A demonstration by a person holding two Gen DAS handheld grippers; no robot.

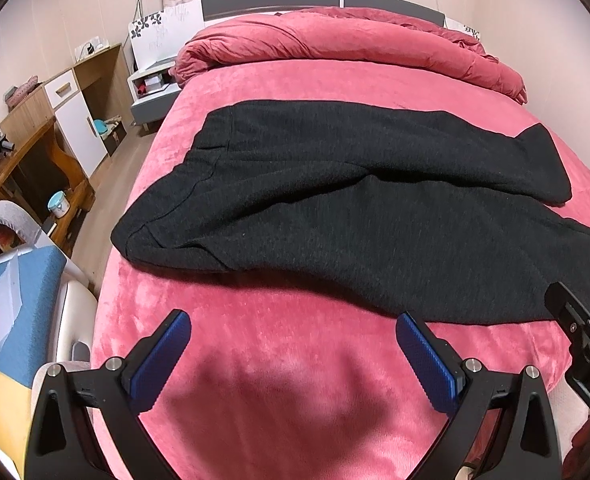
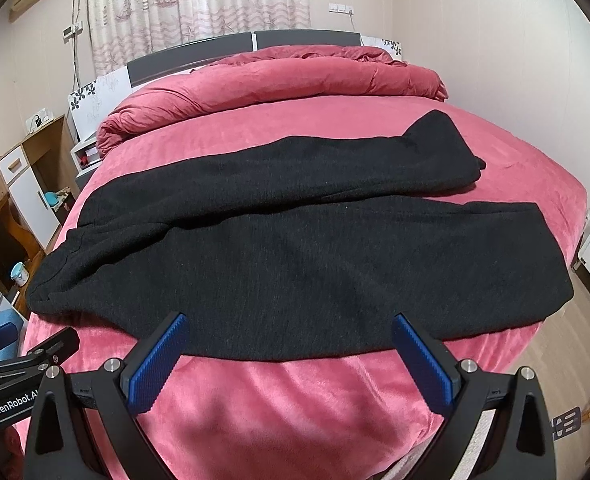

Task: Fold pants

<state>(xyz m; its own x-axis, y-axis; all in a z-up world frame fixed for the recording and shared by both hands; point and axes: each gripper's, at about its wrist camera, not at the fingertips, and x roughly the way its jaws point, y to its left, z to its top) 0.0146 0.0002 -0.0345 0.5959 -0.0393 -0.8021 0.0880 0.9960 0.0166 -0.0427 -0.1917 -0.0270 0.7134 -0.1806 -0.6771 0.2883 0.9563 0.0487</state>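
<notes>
white lettering "genrobot.a", cut off after the "a", is showing on the black body of the left gripper, seen at the lower left edge of the right wrist view. white letters "da", also cut off, are showing on the black body of the right gripper, at the lower right edge of the left wrist view. a dark tag with pale markings is lying at the lower right of the right wrist view; its marks are not reading as words. nothing else legible is appearing.
</notes>
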